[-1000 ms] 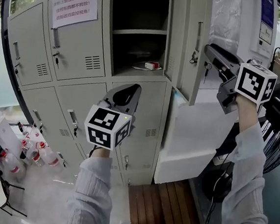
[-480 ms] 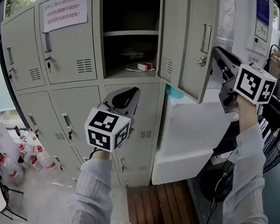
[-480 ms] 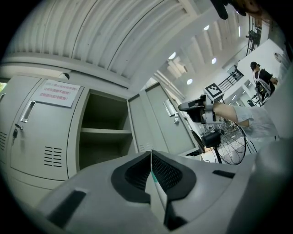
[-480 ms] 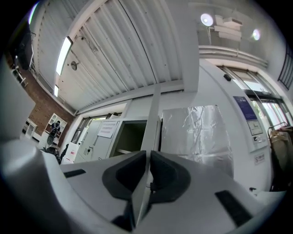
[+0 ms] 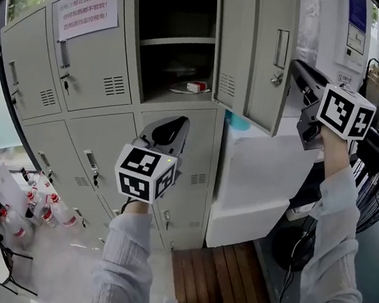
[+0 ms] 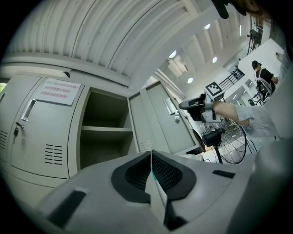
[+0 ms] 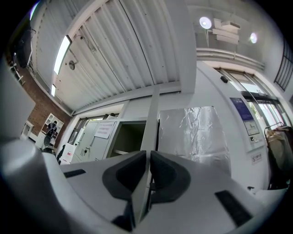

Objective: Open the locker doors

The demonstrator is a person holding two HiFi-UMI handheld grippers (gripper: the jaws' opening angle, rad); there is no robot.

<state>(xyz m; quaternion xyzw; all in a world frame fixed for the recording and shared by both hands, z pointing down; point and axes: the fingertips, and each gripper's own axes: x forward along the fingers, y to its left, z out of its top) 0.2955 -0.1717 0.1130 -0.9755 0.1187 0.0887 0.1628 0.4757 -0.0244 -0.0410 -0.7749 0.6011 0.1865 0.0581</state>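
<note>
Grey lockers (image 5: 104, 73) fill the wall. One locker door (image 5: 252, 53) stands swung out, its free edge between the jaws of the raised, up-tilted right gripper (image 7: 149, 153), which have just been closing and now pinch it. Lower, to its left, the left gripper (image 6: 151, 153) points upward at the lockers, jaws together and empty.

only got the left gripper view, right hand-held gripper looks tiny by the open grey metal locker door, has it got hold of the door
Observer: Yes. In the right gripper view, the right hand-held gripper has just been closing, and the open grey metal locker door has its free edge pinched between the jaws.
Operator: anything inside
Observer: A small red and white box lies on the compartment floor behind that door.
Operator: one underneath open too
Observer: No. The head view shows the grey locker door directly below shut.
</note>
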